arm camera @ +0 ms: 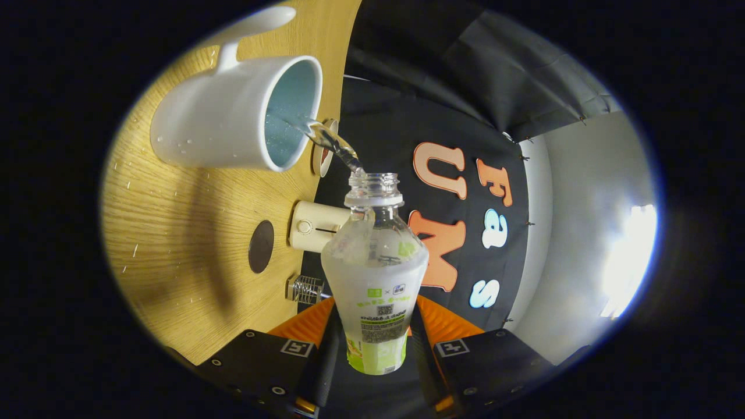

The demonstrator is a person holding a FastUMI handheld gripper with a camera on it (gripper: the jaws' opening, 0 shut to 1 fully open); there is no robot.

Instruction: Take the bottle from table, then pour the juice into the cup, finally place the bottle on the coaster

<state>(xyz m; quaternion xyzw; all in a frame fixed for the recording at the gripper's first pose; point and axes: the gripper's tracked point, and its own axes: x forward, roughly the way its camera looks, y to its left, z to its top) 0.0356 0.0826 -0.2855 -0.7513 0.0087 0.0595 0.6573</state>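
Note:
My gripper (375,337) is shut on a clear plastic bottle (375,273) with a green and white label, both fingers pressing its lower body. The bottle is uncapped and tipped over toward the table, its mouth close to the rim of a white mug (224,119). A clear stream of liquid (329,139) runs from the bottle's mouth into the mug, whose pale blue inside holds liquid. The mug stands on the wooden table (174,233) with its handle on the far side. A dark round coaster (261,246) lies flat on the table, between the mug and my fingers.
Water drops speckle the wood around the mug. Near the table's edge stand a cream cylindrical object (311,226), a small metal wire piece (304,288) and a round red and white item (323,156) beside the mug. Black cloth and a grey wall lie beyond.

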